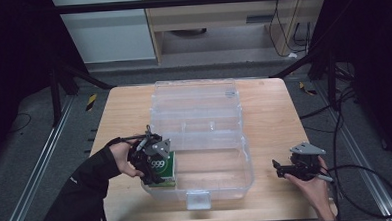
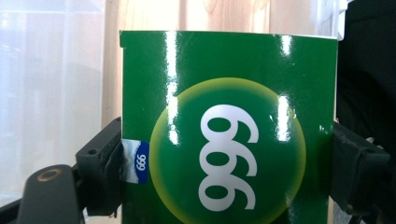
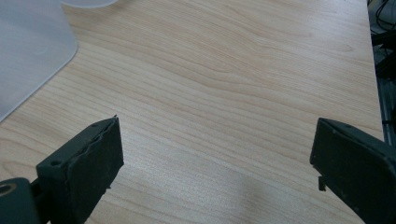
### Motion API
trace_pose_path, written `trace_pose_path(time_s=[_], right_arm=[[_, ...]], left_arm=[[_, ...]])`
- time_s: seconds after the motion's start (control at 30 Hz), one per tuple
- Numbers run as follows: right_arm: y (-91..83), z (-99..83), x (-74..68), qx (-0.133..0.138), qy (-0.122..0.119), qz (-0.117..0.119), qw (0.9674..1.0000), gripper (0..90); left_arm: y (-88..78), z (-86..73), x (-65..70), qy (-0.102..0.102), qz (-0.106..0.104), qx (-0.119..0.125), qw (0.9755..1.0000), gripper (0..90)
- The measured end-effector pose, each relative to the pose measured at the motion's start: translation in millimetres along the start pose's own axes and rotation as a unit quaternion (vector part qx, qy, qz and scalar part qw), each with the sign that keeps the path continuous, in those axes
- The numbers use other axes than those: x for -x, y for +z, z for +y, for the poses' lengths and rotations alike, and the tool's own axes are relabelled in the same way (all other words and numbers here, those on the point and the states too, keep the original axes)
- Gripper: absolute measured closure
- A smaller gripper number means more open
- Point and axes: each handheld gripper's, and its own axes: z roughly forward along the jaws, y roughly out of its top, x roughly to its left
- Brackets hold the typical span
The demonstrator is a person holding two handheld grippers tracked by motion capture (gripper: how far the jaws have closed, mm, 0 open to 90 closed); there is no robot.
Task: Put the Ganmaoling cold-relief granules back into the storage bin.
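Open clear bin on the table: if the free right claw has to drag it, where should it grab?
Probably the clear bin's right wall rim, coming from the right. The right claw is open beside that thin upright edge. The left claw holds the green box at the far corner.

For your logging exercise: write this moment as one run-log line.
left gripper: shut on green box at clear bin | right gripper: open over table

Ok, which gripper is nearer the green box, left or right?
Left. The left gripper is shut on the green box at the near left corner of the clear plastic case. The right gripper sits open over the table, right of the case.
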Motion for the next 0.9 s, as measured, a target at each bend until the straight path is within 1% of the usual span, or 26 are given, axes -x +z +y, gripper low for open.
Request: trace_pose_path(time_s=[0.4, 0.63, 0.67, 0.77, 0.83, 0.9], right_arm=[[0.6, -0.2, -0.4, 0.001, -0.003, 0.0, 1.0, 2.8], [0.8, -0.1, -0.8, 0.0, -0.001, 0.001, 1.0, 2.7], [0.8, -0.1, -0.9, 0.0, -0.001, 0.002, 1.0, 2.7], [0.8, -0.1, -0.9, -0.001, -0.001, 0.002, 1.0, 2.6], [0.9, -0.1, -0.9, -0.001, -0.001, 0.002, 1.0, 2.6], [1.0, -0.2, -0.7, -0.002, -0.002, 0.002, 1.0, 2.6]], left_arm=[[15.3, -3.5, 0.0, -0.004, -0.007, -0.004, 1.0, 14.7], [18.4, -3.9, -0.9, -0.01, -0.009, -0.009, 0.9999, 13.6], [18.3, -3.8, -1.1, -0.007, -0.008, -0.012, 0.9999, 13.5], [18.5, -3.8, -1.2, -0.009, -0.006, -0.014, 0.9998, 13.1], [17.4, -4.0, -1.8, -0.01, -0.005, -0.012, 0.9999, 13.7], [14.0, -4.5, -1.6, -0.015, -0.002, -0.001, 0.9999, 14.3]])
